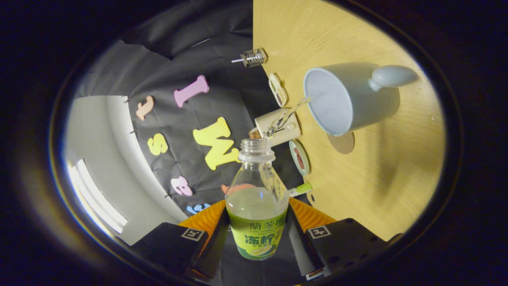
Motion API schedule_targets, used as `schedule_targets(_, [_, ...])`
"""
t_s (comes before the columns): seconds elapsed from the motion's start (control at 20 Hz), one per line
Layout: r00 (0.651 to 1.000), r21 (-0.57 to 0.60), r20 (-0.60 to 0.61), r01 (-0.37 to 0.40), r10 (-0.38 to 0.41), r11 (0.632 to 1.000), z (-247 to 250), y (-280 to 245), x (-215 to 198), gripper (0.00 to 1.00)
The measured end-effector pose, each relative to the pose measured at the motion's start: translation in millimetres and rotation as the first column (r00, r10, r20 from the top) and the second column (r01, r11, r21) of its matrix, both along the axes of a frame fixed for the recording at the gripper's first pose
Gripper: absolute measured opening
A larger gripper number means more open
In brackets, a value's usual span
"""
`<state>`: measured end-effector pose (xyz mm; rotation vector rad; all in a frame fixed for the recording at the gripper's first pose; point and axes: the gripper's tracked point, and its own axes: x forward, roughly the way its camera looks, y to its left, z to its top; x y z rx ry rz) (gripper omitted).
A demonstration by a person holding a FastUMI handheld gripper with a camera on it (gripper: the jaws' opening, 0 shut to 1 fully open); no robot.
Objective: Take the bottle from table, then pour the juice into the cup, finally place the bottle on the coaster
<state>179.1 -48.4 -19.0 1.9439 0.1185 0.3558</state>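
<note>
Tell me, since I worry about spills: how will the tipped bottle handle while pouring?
The clear plastic bottle, clamped between both fingers, likely flexes if squeezed. It looks half-full, so fairly light. Uncapped, with a stream reaching the cup, it could slosh.

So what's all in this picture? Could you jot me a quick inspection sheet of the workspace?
Surface: light wooden table, seen rolled sideways because the gripper is tipped.
Job's things: uncapped bottle, partly full, a thin stream running from its mouth into the pale cup; round coaster beside the cup, nothing on it.
Clutter: along the table's far edge, a small wire cage, two small dishes, a beige tube-like holder, a green-tipped pen.
Grippers: gripper shut on the bottle, a finger on each side.
Cables: nothing seen.
Surroundings: black cloth wall, white wall beyond it.
</note>
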Motion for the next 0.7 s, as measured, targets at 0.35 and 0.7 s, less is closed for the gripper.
schedule_targets(0.35, [1.0, 0.102, 0.007, 0.005, -0.006, 0.995, 6.8, -7.0, -1.8, 0.79])
schedule_targets(0.7, [1.0, 0.135, 0.014, -0.008, 0.006, 0.991, 7.3, -7.2, -2.5, 0.79])
